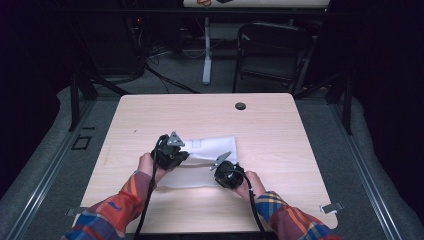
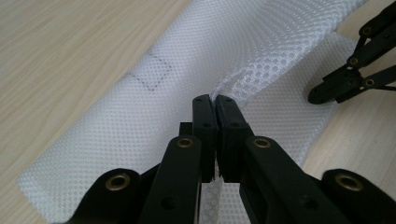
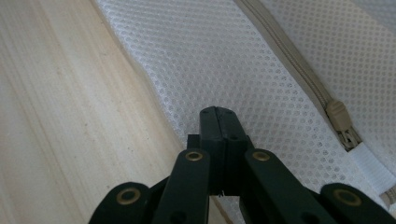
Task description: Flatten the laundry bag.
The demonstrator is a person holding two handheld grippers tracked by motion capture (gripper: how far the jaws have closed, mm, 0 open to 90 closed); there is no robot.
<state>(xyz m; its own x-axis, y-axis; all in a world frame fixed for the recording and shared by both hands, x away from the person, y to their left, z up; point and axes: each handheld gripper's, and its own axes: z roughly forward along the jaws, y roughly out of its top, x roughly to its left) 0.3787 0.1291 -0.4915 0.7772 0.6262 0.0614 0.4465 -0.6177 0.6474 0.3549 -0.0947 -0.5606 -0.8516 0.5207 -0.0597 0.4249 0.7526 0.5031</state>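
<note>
left claw [image 2: 215, 100] pinching a lifted fold of white mesh bag [image 2: 140, 121], right claw [image 3: 218, 112] pressed together over its edge

A white mesh bag [image 1: 210, 160] lies mostly flat on the light wooden tabletop [image 1: 280, 130], near its front middle. The fabric is a fine netting with a faint square outline stitched on one part. 1 fold of it is pinched up into a ridge. A beige zipper [image 3: 299, 70] runs along it, its pull [image 3: 340, 119] beside a white tab.

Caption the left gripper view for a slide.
Left gripper shut on a raised fold of white mesh zip bag on light wooden table.
</note>
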